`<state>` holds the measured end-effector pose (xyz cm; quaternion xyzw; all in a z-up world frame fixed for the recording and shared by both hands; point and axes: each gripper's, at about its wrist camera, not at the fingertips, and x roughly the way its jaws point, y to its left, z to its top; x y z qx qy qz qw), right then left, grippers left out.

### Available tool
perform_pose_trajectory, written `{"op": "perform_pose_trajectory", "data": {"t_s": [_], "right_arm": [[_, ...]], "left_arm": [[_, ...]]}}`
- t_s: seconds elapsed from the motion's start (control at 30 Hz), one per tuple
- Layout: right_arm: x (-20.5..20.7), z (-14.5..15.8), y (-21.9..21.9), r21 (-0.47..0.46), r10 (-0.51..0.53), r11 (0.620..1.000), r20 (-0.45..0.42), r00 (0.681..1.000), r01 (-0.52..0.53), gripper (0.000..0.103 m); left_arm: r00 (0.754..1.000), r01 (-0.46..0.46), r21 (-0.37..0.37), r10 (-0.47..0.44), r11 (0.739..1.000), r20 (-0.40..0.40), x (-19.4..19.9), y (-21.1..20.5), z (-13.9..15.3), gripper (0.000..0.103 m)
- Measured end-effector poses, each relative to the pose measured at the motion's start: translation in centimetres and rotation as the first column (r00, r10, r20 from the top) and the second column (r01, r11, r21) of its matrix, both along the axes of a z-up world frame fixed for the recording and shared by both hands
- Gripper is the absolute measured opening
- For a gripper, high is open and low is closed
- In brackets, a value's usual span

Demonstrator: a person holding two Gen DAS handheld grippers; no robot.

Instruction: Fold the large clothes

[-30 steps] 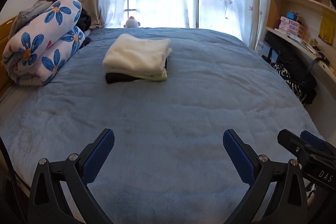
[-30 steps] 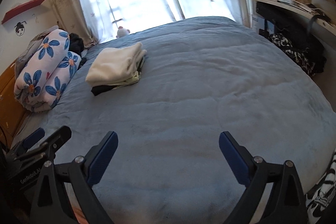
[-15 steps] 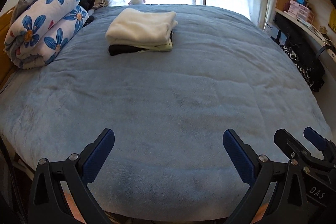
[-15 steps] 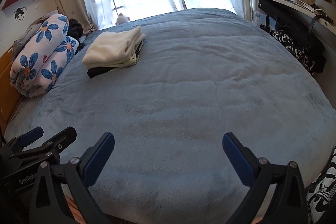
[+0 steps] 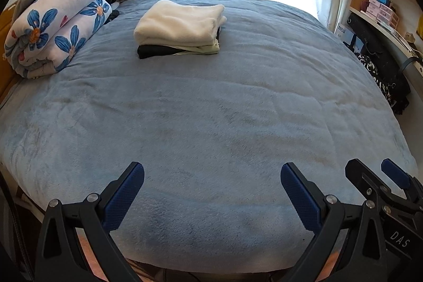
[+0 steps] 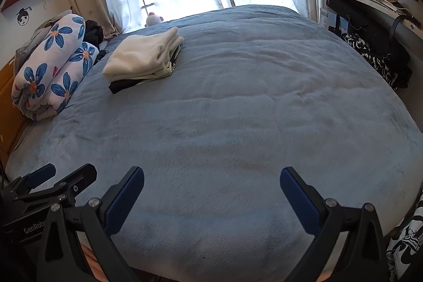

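Folding looks close to finished, or paused between garments, judging by what lies on the bed [image 5: 211, 110]. A stack of folded clothes [image 5: 179, 28] sits toward the far left of the blue plush cover: a thick cream garment on top, a pale greenish layer under it, and a black piece at the bottom poking out toward the near side. In the right wrist view the same pile [image 6: 144, 58] lies just right of a rolled floral blanket [image 6: 51, 65], near it but not touching as far as I can tell. The near half of the bed carries no garment. The left gripper [image 5: 211, 192] hangs over the near edge with its jaws spread wide and nothing between them; the right gripper [image 6: 211, 192] is likewise spread and empty, and each shows at the edge of the other's view. A black-and-white patterned fabric [image 6: 404, 247] hangs at the near right corner, off the bed; whether it is the next piece to fold cannot be told. If more clothes remain, one must first be fetched and laid flat.
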<state>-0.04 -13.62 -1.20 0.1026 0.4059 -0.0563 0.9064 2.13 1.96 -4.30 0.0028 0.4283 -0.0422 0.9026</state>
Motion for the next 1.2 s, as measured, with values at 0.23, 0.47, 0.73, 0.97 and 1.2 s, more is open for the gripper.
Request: {"op": "perform_pose_trajectory", "data": {"t_s": [0.23, 0.47, 0.73, 0.97, 1.2], "right_arm": [[0.1, -0.3, 0.0, 0.01, 0.0, 1.0, -0.007, 1.0, 0.0, 0.103], [0.2, -0.4, -0.1, 0.01, -0.001, 1.0, -0.007, 1.0, 0.001, 0.103], [0.3, -0.6, -0.2, 0.01, -0.002, 1.0, -0.006, 1.0, 0.002, 0.103], [0.4, -0.6, -0.3, 0.008, -0.01, 1.0, -0.001, 1.0, 0.01, 0.103], [0.6, -0.2, -0.2, -0.004, -0.019, 1.0, 0.014, 1.0, 0.02, 0.103]], "left_arm": [[1.0, 0.002, 0.004, -0.002, 1.0, -0.006, 0.2, 0.2, -0.1, 0.102], [1.0, 0.004, 0.005, -0.003, 1.0, -0.009, 0.3, 0.2, -0.1, 0.102], [1.0, 0.006, 0.008, -0.006, 1.0, -0.01, 0.4, 0.4, -0.2, 0.102], [1.0, 0.013, 0.006, -0.013, 1.0, -0.014, 0.8, 0.5, -0.3, 0.102], [1.0, 0.02, 0.0, -0.02, 1.0, -0.008, 1.5, 0.9, -0.3, 0.102]]}}
